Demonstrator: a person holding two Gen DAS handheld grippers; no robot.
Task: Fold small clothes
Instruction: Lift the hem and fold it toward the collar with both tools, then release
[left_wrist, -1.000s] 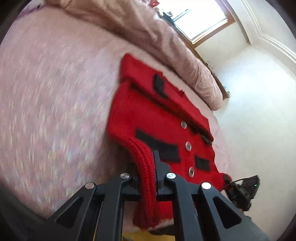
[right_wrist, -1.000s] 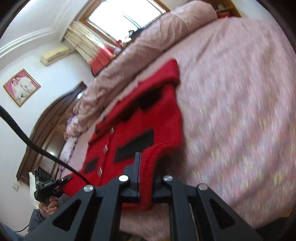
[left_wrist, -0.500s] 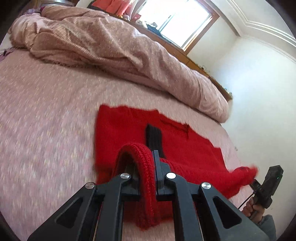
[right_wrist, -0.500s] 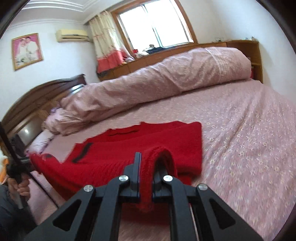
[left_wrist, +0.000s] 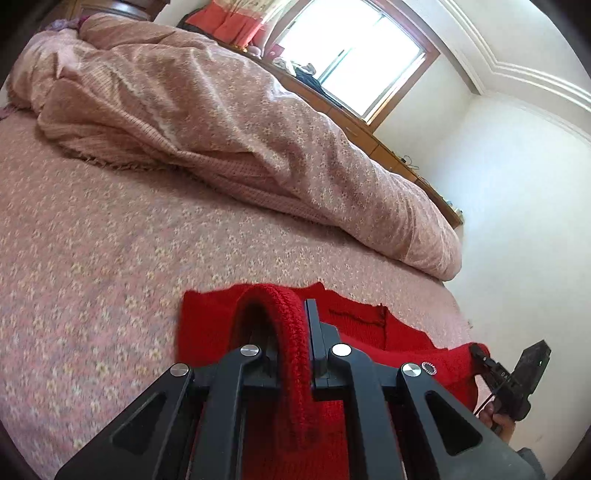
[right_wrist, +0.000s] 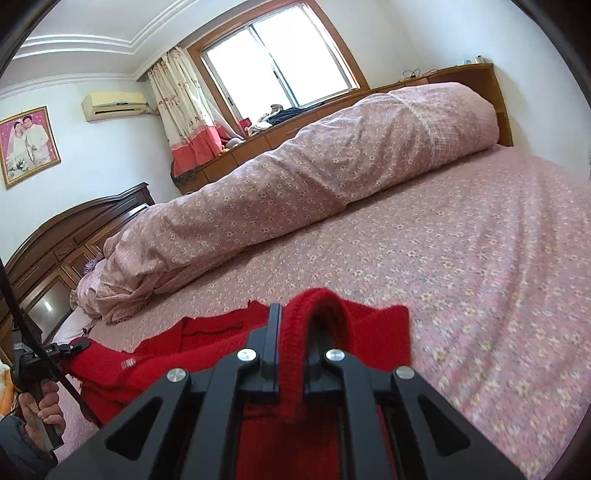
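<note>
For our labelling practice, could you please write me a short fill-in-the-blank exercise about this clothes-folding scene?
1. Each hand-held gripper, left and right, is shut on a ribbed edge of the ____ knitted garment.
2. The garment lies on the ____.
3. The rolled quilt lies between the garment and the ____.

Missing words: red; bed; window
</note>
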